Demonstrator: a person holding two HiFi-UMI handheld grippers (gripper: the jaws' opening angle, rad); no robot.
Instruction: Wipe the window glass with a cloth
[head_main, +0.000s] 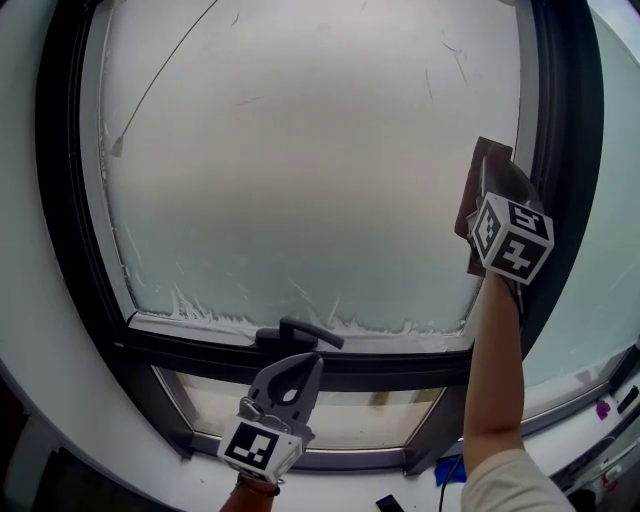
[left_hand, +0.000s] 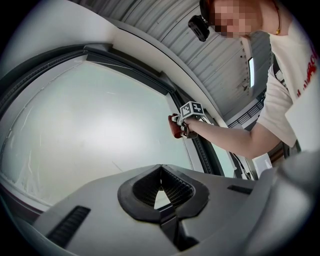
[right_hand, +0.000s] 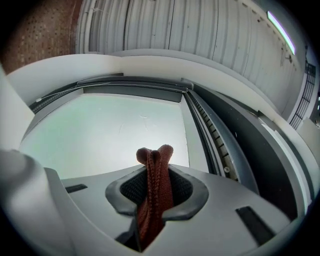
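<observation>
The window glass (head_main: 300, 150) showed streaks along its lower edge. The right gripper (head_main: 492, 182) was clamped on the brown cloth (right_hand: 154, 167) at the pane's right edge, so wiping appeared under way. The next stroke called for a pressed leftward sweep. The left gripper (head_main: 298, 368) hung below, jaws together and empty.

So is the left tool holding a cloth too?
No, the left tool is shut and empty; only the right tool grips the cloth.

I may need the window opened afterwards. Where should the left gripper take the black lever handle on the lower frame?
Probably the free bar of the black lever handle, which juts right of its base. Come from below, where the left gripper sits; its jaws are together, so open them first.
</observation>
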